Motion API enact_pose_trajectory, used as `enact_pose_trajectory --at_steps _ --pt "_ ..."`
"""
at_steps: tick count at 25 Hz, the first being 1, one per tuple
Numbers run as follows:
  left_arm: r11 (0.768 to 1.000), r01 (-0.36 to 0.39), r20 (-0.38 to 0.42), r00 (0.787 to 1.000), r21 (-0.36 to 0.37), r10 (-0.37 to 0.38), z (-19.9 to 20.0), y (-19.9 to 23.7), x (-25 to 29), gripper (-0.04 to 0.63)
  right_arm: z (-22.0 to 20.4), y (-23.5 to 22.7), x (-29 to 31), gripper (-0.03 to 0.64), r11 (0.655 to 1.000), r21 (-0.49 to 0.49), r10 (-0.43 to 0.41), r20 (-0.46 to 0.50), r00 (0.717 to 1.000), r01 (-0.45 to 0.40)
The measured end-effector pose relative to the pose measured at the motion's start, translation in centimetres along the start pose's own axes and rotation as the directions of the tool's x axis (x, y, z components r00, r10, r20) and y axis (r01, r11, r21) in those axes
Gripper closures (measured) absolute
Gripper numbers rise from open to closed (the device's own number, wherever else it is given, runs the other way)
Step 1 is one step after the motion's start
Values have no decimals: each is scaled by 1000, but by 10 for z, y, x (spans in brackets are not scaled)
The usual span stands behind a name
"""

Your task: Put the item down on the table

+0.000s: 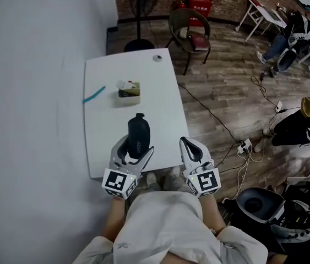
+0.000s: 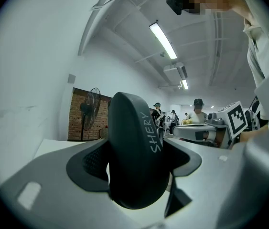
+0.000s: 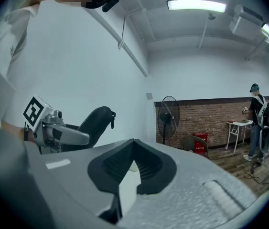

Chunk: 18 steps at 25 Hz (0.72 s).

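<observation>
A black oval case (image 1: 138, 132) with white lettering stands upright between the jaws of my left gripper (image 1: 137, 146), which is shut on its lower half above the near part of the white table (image 1: 110, 158). In the left gripper view the case (image 2: 132, 128) fills the gap and both dark pads (image 2: 89, 163) press on its sides. My right gripper (image 1: 184, 142) hovers over the table's near right corner, shut with nothing in it; its pads (image 3: 120, 163) meet at the tips. The right gripper view shows the case (image 3: 96, 120) to its left.
Farther back on the table lie a small box with white paper (image 1: 129, 91), a teal pen (image 1: 94, 94) and a round grommet (image 1: 157, 58). Beyond the table stand a chair (image 1: 190, 33) and a fan (image 1: 139, 15). Cables and a power strip (image 1: 244, 146) lie on the wood floor to the right.
</observation>
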<state>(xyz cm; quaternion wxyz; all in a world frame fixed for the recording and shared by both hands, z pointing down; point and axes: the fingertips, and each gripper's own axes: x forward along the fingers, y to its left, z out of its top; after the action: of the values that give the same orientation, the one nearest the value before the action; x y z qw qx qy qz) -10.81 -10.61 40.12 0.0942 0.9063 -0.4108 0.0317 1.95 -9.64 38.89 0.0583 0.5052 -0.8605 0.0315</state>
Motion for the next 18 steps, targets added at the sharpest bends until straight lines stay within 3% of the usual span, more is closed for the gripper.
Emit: enact_pose_trajectory --at_steps 6,18 --pt "1000 -18 -37 999 -13 18 -9 17 37 229 -7 -31 27 614 1000 8 9 -12 1000 -9" --pt "991 -131 -116 985 -34 126 -27 38 128 229 -30 -107 92 613 988 73 137 -34 990 -134"
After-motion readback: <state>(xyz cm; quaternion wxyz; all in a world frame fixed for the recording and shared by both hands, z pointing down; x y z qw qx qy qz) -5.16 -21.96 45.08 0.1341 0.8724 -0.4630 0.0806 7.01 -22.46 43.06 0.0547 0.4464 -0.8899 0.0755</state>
